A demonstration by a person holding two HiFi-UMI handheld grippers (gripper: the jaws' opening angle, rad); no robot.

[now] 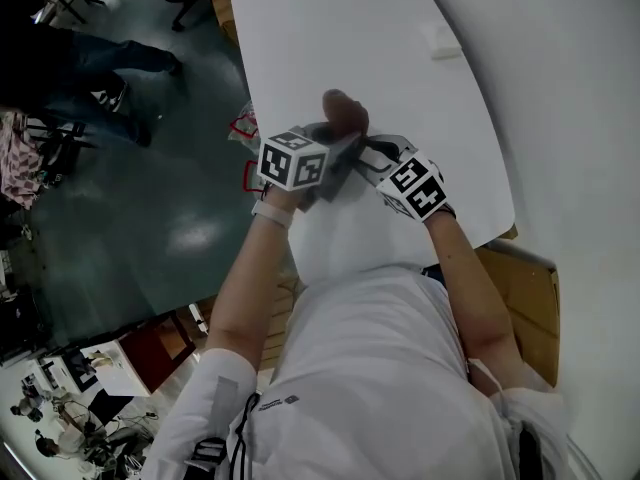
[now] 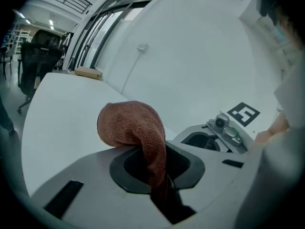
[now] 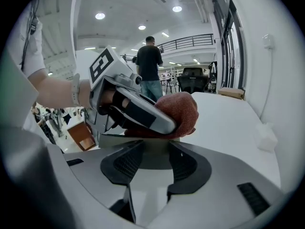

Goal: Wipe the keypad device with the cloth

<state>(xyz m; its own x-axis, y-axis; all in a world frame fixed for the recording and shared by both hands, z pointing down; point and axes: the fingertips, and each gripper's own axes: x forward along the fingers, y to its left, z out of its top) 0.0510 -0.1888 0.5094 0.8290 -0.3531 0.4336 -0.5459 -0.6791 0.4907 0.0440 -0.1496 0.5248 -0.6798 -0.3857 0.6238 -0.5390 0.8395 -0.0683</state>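
The table (image 1: 330, 38) is open beyond the grippers, with only a small block (image 1: 440, 40) far out near the wall (image 3: 281, 80). The left gripper (image 1: 338, 146) and right gripper (image 1: 368, 156) nearly meet, and the cloth (image 1: 345, 113) and device (image 3: 143, 144) fill the gap between them.

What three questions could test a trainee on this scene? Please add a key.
1. True or false: the left gripper is shut on the cloth.
2. What stands between the jaws of the right gripper? A) the device B) a cup C) nothing
3. Fill the gap: beyond both grippers, a small ____ lies on the table.

Key: 1 true; 2 A; 3 white block.
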